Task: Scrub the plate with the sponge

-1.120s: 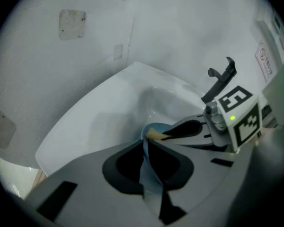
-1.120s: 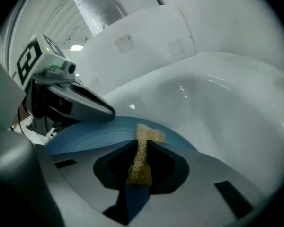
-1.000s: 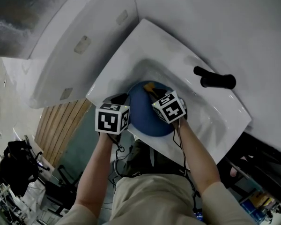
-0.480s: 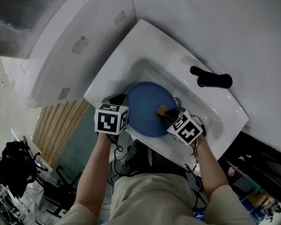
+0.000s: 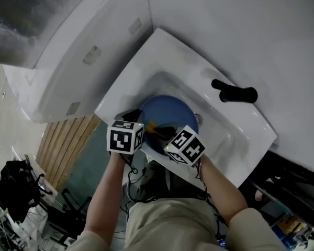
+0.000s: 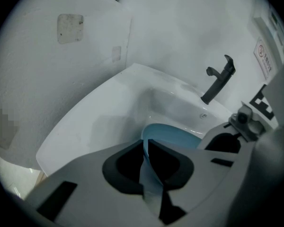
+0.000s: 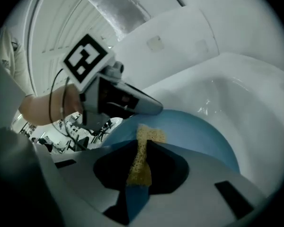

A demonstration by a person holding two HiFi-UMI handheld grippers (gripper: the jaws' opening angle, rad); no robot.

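A round blue plate (image 5: pixel 172 113) stands tilted in the white sink basin (image 5: pixel 162 82). My left gripper (image 5: pixel 138 120) is shut on the plate's left rim; the thin blue edge (image 6: pixel 149 174) runs between its jaws in the left gripper view. My right gripper (image 5: pixel 158 128) is shut on a yellow sponge (image 5: pixel 151 124), pinched narrow between its jaws (image 7: pixel 141 161). The sponge's tip rests on the plate face (image 7: pixel 199 136), close to the left gripper (image 7: pixel 125 100). The marker cubes hide the plate's near part in the head view.
A black faucet lever (image 5: pixel 234 93) sticks out at the sink's far right, also in the left gripper view (image 6: pixel 219 78). White walls close in behind the sink rim (image 5: pixel 141 51). Wooden slats (image 5: pixel 68 135) lie below left, past the rim.
My right gripper has carried the sponge across the plate, from its upper middle down to the right edge, then left toward the left gripper. The left gripper and plate have stayed put.
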